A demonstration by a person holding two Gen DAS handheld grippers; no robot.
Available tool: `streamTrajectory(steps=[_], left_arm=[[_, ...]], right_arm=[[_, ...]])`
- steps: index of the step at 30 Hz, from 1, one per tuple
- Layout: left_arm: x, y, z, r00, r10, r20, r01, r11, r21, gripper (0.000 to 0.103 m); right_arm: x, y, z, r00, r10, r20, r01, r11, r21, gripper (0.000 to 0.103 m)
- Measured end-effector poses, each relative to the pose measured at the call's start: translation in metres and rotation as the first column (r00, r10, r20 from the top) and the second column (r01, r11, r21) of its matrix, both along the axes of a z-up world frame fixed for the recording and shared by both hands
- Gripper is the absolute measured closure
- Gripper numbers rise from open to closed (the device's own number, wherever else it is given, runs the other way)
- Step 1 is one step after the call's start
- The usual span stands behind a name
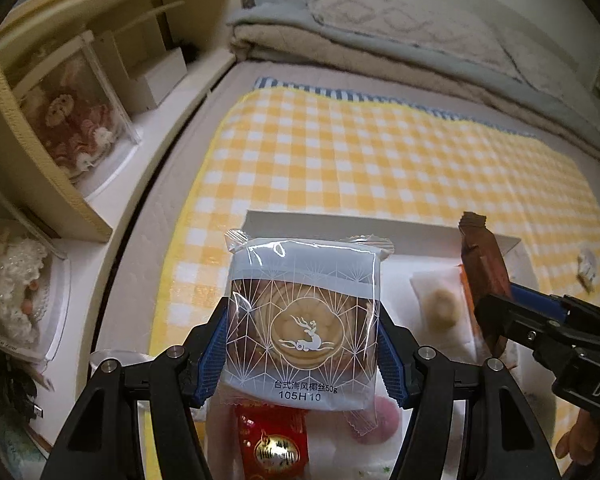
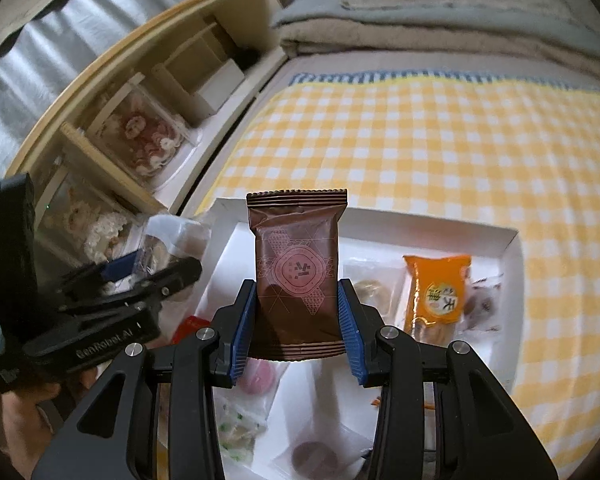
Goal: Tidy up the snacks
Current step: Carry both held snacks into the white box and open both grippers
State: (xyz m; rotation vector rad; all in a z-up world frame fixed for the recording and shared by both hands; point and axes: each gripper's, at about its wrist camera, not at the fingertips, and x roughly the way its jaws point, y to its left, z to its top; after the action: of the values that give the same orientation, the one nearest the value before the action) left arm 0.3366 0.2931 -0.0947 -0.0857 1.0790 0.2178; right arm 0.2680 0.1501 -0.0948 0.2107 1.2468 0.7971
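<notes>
Brown foil packet point(image 2: 298, 276), long axis upright, is clamped in the right gripper point(image 2: 296, 320) over the white box point(image 2: 508, 240), whose bare strip lies at six o'clock below, while the left gripper point(image 1: 304, 344), at nine o'clock, grips a clear-wrapped pastry point(image 1: 304, 320).

red packet point(image 1: 274, 440) half behind pastry pack point(image 1: 302, 320), purple sweet point(image 2: 256, 378) mostly hidden, tray point(image 2: 508, 240) bottom cropped
</notes>
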Motion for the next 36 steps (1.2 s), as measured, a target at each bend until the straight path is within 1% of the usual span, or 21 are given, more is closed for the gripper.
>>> streamTrajectory(steps=[4,9,14,17,24,26,28,32,33,35,36], left_arm=[[0.020,-0.001,-0.017,1.000,-0.008,-0.021,0.008,1.000,-0.017,0.040],[0.042,-0.002,-0.039,0.999,-0.011,-0.048,0.012,1.000,0.004,0.039],[0.060,0.000,-0.062,0.998,0.009,-0.070,-0.008,1.000,0.009,0.039],[0.068,0.000,-0.071,0.998,0.007,-0.069,-0.004,1.000,0.031,0.039],[0.067,-0.003,-0.079,0.998,-0.007,-0.058,0.011,0.998,0.069,0.039],[0.068,-0.003,-0.080,0.999,-0.003,-0.053,0.008,0.995,0.095,0.037],[0.065,-0.005,-0.080,0.998,-0.018,-0.053,0.023,0.996,0.090,0.034],[0.055,-0.009,-0.071,0.998,-0.047,-0.036,0.050,0.994,0.096,0.034],[0.052,-0.009,-0.068,0.998,-0.052,-0.034,0.055,0.994,0.094,0.036],[0.047,-0.008,-0.064,0.997,-0.061,-0.039,0.064,0.995,0.082,0.048],[0.044,-0.007,-0.062,0.997,-0.065,-0.044,0.068,0.995,0.073,0.050]], right_arm=[[0.007,0.004,-0.015,0.998,-0.018,-0.062,0.019,1.000,0.000,0.062],[0.012,0.005,-0.031,0.991,-0.043,-0.130,0.044,0.999,-0.002,0.062],[0.016,0.004,-0.038,0.988,-0.058,-0.141,0.056,0.998,-0.014,0.062],[0.019,0.002,-0.042,0.987,-0.065,-0.148,0.062,0.998,-0.021,0.063],[0.024,-0.003,-0.049,0.980,-0.097,-0.175,0.094,0.995,-0.025,0.063],[0.024,-0.004,-0.050,0.978,-0.101,-0.183,0.099,0.995,-0.021,0.062],[0.024,-0.005,-0.050,0.976,-0.105,-0.191,0.104,0.994,-0.014,0.062],[0.024,-0.002,-0.052,0.973,-0.103,-0.208,0.105,0.994,0.001,0.062],[0.024,-0.001,-0.052,0.972,-0.102,-0.213,0.106,0.994,0.003,0.062],[0.023,0.002,-0.053,0.970,-0.101,-0.219,0.105,0.994,0.006,0.063],[0.023,0.004,-0.054,0.970,-0.099,-0.223,0.104,0.995,0.008,0.063]])
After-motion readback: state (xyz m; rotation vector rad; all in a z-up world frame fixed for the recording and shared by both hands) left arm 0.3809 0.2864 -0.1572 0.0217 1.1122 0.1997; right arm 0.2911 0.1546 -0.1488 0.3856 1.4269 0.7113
